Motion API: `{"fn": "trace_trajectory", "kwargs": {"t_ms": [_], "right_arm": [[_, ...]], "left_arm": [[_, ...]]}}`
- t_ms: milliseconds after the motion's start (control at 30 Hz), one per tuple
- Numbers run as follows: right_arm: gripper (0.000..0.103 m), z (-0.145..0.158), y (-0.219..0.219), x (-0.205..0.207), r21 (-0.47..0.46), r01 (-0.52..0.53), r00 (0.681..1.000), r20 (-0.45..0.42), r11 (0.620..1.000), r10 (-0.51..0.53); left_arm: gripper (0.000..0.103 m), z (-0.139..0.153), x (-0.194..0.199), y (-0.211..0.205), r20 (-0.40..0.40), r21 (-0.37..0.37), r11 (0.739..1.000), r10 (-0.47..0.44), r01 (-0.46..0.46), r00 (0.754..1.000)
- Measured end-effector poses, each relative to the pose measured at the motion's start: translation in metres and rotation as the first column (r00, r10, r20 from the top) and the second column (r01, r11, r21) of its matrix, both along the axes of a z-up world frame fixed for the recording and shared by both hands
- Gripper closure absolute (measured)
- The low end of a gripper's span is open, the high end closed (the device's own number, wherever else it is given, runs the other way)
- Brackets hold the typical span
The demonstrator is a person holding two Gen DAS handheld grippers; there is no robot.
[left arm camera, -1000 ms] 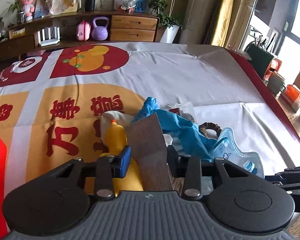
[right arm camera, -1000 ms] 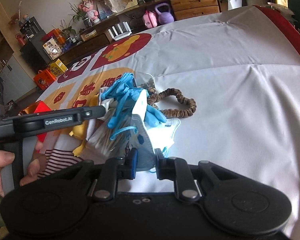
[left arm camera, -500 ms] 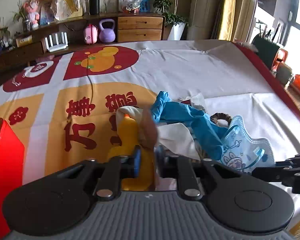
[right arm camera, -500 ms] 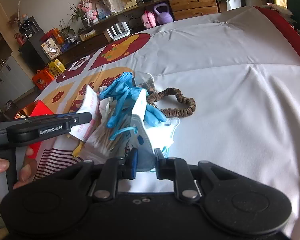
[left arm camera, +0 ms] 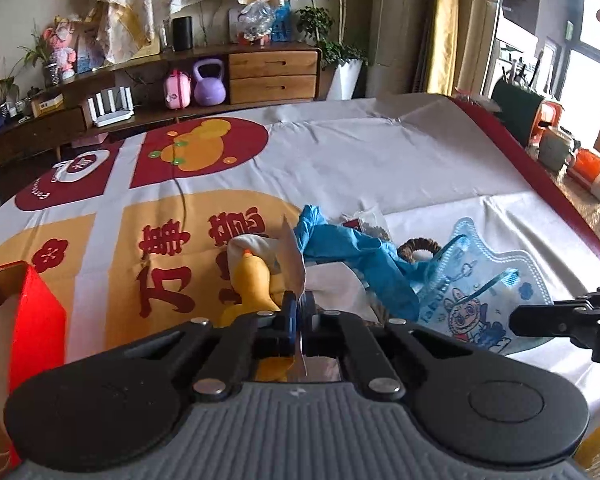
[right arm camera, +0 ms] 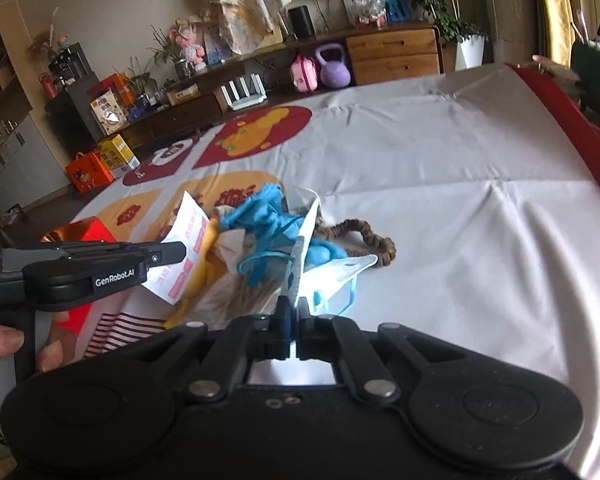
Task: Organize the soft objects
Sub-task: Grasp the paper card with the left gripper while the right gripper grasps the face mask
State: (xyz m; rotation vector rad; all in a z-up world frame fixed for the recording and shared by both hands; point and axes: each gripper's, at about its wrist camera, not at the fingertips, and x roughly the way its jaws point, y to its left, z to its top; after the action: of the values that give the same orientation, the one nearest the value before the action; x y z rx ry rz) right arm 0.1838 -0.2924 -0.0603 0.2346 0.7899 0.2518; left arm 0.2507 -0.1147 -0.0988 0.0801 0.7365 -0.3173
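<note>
The left hand-held gripper (left arm camera: 299, 312) pinches a thin flat packet (left arm camera: 293, 256) edge-on. Just beyond it lie a yellow duck toy (left arm camera: 254, 284), blue gloves (left arm camera: 352, 248) and, to the right, a patterned face mask (left arm camera: 476, 292). A red box (left arm camera: 36, 320) stands to the left.

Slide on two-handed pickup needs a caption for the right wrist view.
Right gripper shut on a face mask beside blue gloves; left gripper pinches a white packet.
</note>
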Motion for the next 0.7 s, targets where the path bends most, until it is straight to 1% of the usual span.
{"fn": "trace_trajectory", "kwargs": {"t_ms": [333,500,700], "right_arm": [[0.102,0.032,0.013,-0.024,-0.013,-0.025,0.998,0.058,1.000,0.026],[0.101,0.047,0.030,-0.032,-0.018,-0.065,0.994,0.088,0.998,0.066],[0.101,0.063,0.061,-0.040,-0.040,-0.134,0.983,0.119,0.990,0.138]], "left_arm": [[0.101,0.033,-0.033,0.020,0.014,-0.034,0.999,0.039,-0.039,0.999],[0.101,0.048,-0.050,0.039,0.020,-0.052,0.996,0.070,-0.069,0.997],[0.101,0.064,-0.069,0.067,0.020,-0.072,0.992,0.108,-0.107,0.994]]}}
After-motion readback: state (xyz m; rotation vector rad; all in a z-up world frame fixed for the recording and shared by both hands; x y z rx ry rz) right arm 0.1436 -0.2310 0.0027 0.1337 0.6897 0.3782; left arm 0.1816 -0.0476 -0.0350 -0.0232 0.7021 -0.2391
